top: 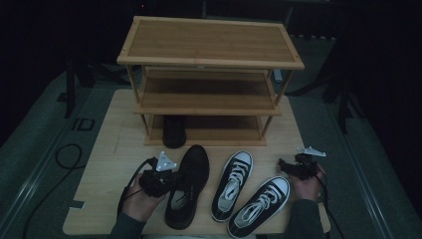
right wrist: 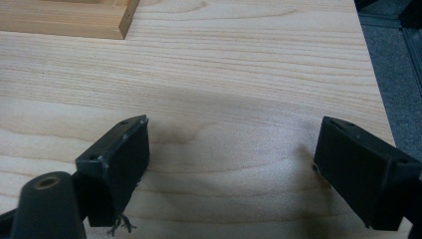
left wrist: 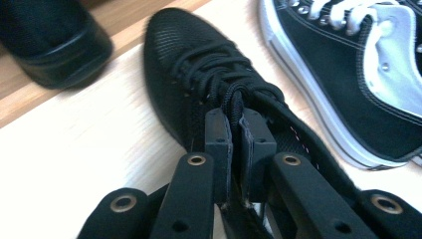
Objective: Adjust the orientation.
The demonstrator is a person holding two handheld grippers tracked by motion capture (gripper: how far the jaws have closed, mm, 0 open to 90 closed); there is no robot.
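Observation:
A black lace-up shoe [top: 191,172] lies on the table, toe toward the rack. My left gripper [top: 171,178] is at its left side, and in the left gripper view that gripper [left wrist: 238,134] is shut on the tongue and top lace of the black shoe [left wrist: 181,69]. Right of it lie two black-and-white sneakers [top: 233,183] [top: 261,204], side by side. My right gripper [top: 286,166] is beyond the right sneaker's toe; its own view shows it [right wrist: 234,164] open wide over bare table.
A three-tier wooden shoe rack [top: 209,59] stands at the back of the table. A second black shoe [top: 173,130] sits on its bottom shelf at the left. The table's right edge [right wrist: 373,74] runs close to my right gripper. A cable [top: 64,154] loops on the floor at left.

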